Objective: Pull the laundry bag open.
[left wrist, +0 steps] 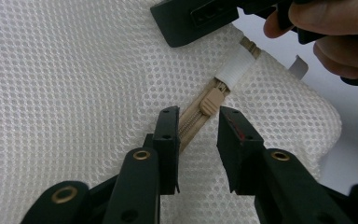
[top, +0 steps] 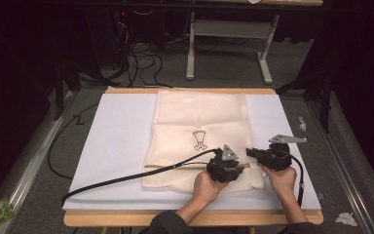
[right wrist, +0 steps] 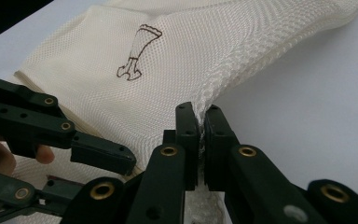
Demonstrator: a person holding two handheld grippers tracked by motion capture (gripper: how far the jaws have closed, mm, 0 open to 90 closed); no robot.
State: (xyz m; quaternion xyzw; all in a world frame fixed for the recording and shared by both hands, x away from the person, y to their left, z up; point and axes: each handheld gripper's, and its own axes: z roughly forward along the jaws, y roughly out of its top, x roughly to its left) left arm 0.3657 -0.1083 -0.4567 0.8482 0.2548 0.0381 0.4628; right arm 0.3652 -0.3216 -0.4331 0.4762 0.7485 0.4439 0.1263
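I start with the wooden bench [top: 126,218] and its white foam board cover [top: 117,146]. On the board lies a cream mesh laundry bag [top: 199,122] with a small brown line drawing [top: 200,140] printed on it, its zipper edge turned toward me. My right tool [top: 253,153] sits at the bag's near right corner; in the right gripper view its jaws are clamped tight on a pinch of the mesh edge [right wrist: 200,123], lifting it off the board.

My left tool [top: 229,168] hovers over the near edge, just beside the right one. Its jaws stand part-way apart, gripping nothing, and straddle the beige zipper track [left wrist: 191,126], which runs lengthwise away from the tool up toward a white fabric end tab [left wrist: 235,70].

The small beige zipper slider [left wrist: 210,101] lies just ahead of the left tool's fingertips [left wrist: 169,122], on the centre line between them and short of the tab. I judge the left tool to be the nearer one, so the next move should be a small advance along the track's long axis before closing on the slider.
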